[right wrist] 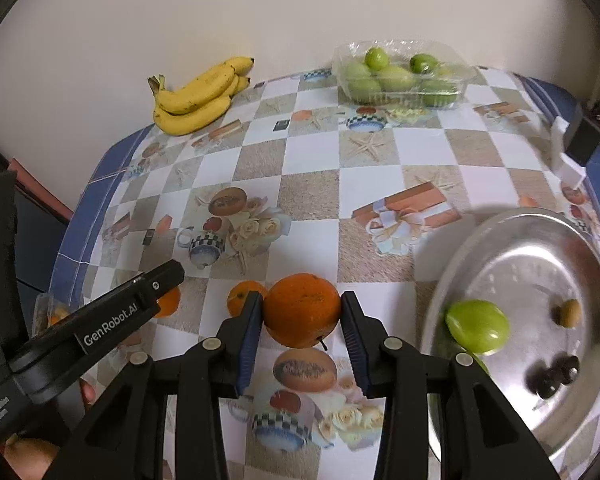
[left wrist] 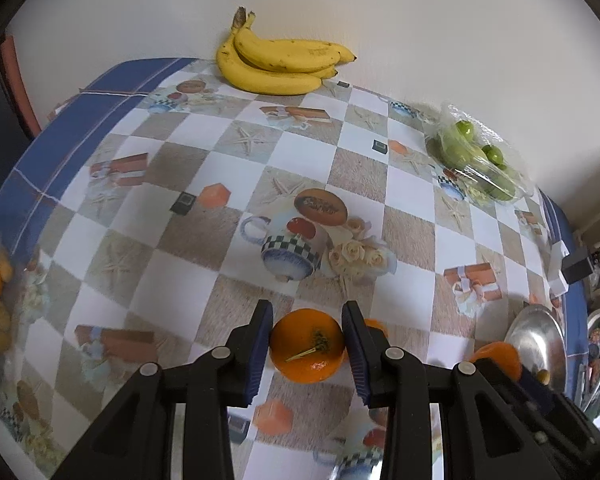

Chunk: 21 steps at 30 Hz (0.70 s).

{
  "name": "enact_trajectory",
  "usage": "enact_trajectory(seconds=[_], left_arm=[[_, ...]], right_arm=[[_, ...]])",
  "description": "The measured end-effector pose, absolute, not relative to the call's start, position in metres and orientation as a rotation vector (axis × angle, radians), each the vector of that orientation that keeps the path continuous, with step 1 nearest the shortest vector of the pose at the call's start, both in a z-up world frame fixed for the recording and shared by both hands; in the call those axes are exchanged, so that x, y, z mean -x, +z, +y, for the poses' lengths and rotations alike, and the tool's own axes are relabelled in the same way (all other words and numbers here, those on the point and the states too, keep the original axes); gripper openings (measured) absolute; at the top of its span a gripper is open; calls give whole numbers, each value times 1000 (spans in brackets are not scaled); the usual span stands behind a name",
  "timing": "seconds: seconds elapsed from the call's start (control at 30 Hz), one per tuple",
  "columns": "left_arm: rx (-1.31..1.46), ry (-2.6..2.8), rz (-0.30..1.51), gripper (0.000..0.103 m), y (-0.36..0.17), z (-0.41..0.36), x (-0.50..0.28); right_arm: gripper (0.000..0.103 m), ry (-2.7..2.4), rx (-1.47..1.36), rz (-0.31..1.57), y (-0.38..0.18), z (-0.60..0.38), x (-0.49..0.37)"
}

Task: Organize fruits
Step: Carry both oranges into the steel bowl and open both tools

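Oranges sit between the fingers of both tools. The left gripper [left wrist: 307, 346] has an orange [left wrist: 307, 345], stem end facing the camera, between its blue pads; the pads look to be against the peel on both sides, with the fruit low over the patterned tablecloth [left wrist: 204, 184]. The right gripper [right wrist: 302, 312] holds a second orange [right wrist: 302, 310] the same way, both pads touching its sides, so each tool is closed on its fruit.

Just to the right of the right gripper lies a round metal tray [right wrist: 540, 420], and on it a green fruit [right wrist: 477, 325] close to the near rim, with a small brown piece and some dark bits farther across. Just left of the same gripper another orange [right wrist: 242, 297] rests on the cloth, partly hidden by the finger. Far ahead, by the wall, lies a bunch of bananas [right wrist: 198, 98], and to its right a clear plastic box of green fruits [right wrist: 400, 76].
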<state>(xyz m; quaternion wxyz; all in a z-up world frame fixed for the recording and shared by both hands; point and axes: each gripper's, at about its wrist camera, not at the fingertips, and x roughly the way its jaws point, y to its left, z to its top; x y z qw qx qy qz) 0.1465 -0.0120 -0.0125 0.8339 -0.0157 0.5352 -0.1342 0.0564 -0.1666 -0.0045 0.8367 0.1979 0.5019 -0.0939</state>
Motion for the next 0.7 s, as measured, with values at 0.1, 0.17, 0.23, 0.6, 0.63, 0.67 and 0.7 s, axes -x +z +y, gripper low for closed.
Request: enact_trajectory(seconds=[0.1, 0.17, 0.23, 0.6, 0.63, 0.67, 0.7], left_arm=[[43, -291, 1145, 38, -10, -10, -136], [65, -313, 1157, 38, -9, -10, -129], [68, -319, 1156, 38, -7, -11, -123], [28, -326, 1142, 38, -2, -24, -96], [24, -329, 1141, 38, -2, -26, -93], [23, -332, 1140, 38, -1, -28, -92], [22, -336, 1140, 38, -1, -30, -90]], right_arm=[[41, -207, -419, 1061, 0, -167, -45], [41, -202, -416, 1059, 2, -167, -37], [41, -207, -422, 1061, 2, -169, -28], [41, -259, -444, 1087, -4, -184, 4], [41, -263, -444, 1087, -3, -185, 6], [41, -272, -446, 1088, -3, -188, 8], [41, -275, -448, 1087, -3, -190, 9]])
